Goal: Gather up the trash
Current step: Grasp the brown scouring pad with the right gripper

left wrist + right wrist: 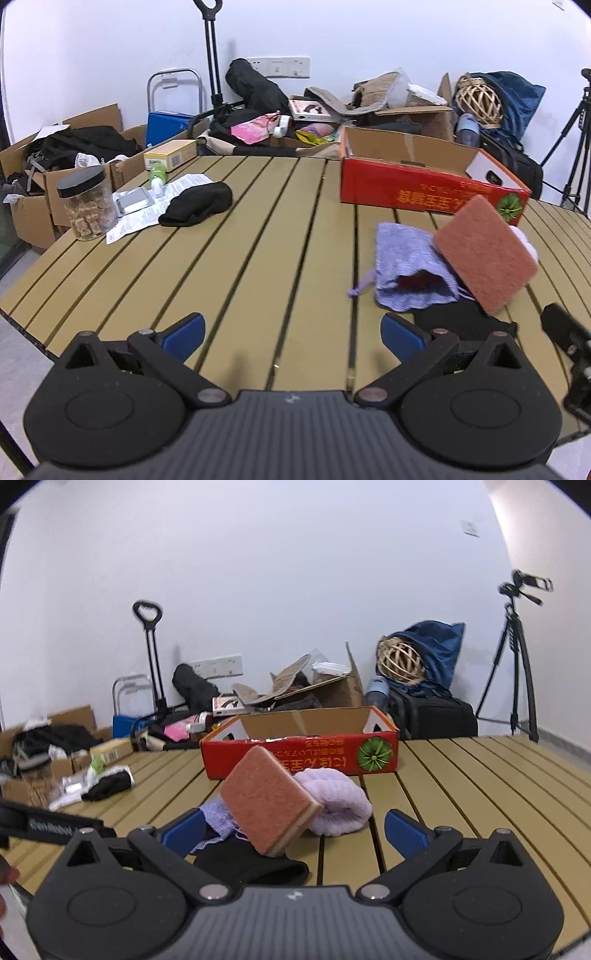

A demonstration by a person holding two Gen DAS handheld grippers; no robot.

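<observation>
On the slatted worktop (258, 236) a red cardboard box (424, 188) stands open at the far side. Toward the left edge sit a jar of snacks (86, 203), a printed paper sheet (147, 210), a foil blister pack (133, 201) and a black sock (197, 203). Cartons and bags crowd the floor behind, and a tripod (517, 664) stands at the right.

The orange scouring sponge (267, 799) is tilted on edge in front of the box, propped over a purple knitted pouch (410, 269) and a black cloth (255, 864), with a lilac towel bundle (336, 801) just beside it.

The sponge lies between the spread fingers of the right claw (293, 829), slightly left of centre; neither finger touches it. The left claw (291, 334), likewise released and empty, hovers low over bare slats, the sponge off to its right.
</observation>
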